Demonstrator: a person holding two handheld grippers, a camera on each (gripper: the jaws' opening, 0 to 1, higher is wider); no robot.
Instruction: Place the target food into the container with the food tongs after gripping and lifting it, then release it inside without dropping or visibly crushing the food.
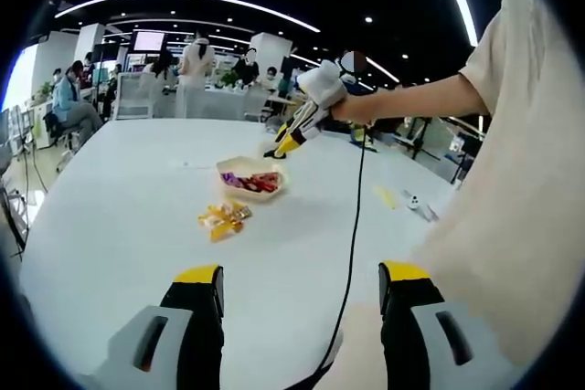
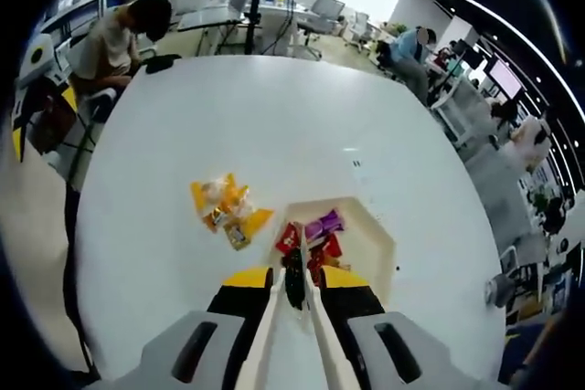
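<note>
White table (image 1: 119, 216) surface is seen in an open office, with people sitting at desks behind. Near its middle a shallow container (image 2: 370, 226) is placed, and several wrapped snacks (image 2: 315, 239) are already lying inside it. A small heap of yellow packets (image 2: 227, 210) is left on the table just beside it, so part of the work seems not yet done. The right gripper (image 2: 294, 288) is held above the container rim, its jaws pressed on dark food tongs (image 2: 293, 280). The left gripper (image 1: 302, 285) is kept spread and empty. No writing can be read on the wrappers.
</note>
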